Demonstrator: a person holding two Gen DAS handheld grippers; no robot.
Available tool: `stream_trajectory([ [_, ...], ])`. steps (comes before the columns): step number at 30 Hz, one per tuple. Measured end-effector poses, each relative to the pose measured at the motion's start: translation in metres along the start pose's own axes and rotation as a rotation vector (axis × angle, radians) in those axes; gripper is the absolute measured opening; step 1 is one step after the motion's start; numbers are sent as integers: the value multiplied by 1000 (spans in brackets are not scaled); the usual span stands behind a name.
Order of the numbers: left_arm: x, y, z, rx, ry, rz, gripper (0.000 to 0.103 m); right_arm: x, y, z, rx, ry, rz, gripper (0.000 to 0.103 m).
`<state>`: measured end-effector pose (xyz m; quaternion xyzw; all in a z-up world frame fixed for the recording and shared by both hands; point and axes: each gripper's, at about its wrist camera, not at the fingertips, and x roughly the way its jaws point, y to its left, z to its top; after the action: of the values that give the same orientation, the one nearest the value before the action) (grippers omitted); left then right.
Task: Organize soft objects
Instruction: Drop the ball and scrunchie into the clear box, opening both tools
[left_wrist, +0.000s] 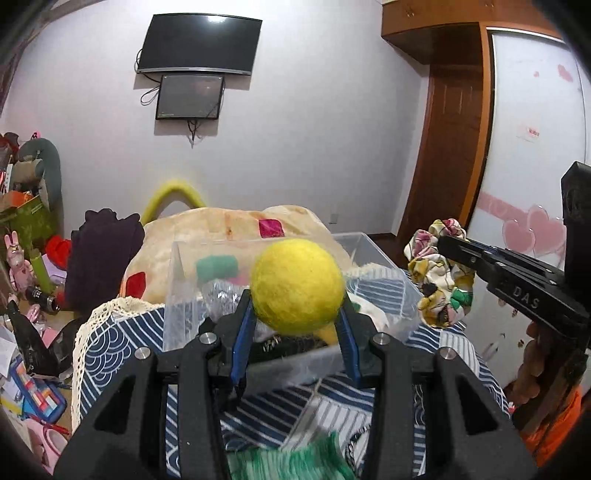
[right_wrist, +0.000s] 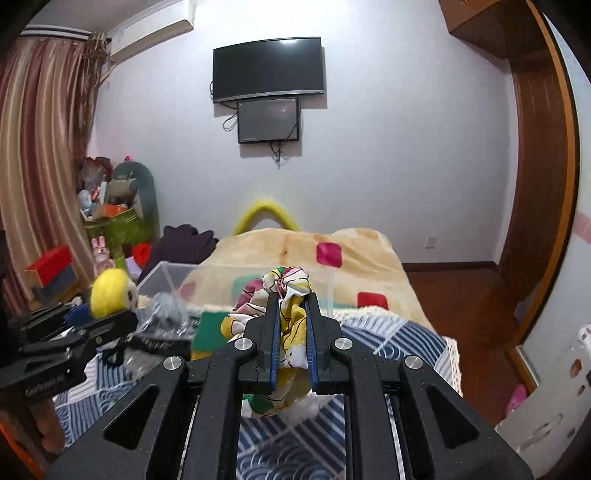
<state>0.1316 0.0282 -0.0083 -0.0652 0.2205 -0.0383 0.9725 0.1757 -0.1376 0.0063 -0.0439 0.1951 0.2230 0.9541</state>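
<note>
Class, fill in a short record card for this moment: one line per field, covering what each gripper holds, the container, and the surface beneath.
left gripper: shut on the yellow felt ball
right gripper: shut on the floral scrunchie
container: clear plastic box, with soft items inside, a green one among them
surface: blue patterned cloth
background: two dark screens on the wall

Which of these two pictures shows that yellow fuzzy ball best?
The left wrist view: the yellow felt ball sits large and central, pinched by the left gripper. The right wrist view shows it small at the left edge, partly hidden by that gripper.
</note>
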Motion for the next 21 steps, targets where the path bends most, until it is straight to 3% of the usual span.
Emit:
stream_trajectory([
  [10, 50, 0, -9, 36, 107, 40, 41, 45, 10, -13, -37, 109, -25, 11],
  [21, 68, 2, -20, 73, 138, 75, 45, 53, 9, -25, -89, 204, -13, 14],
])
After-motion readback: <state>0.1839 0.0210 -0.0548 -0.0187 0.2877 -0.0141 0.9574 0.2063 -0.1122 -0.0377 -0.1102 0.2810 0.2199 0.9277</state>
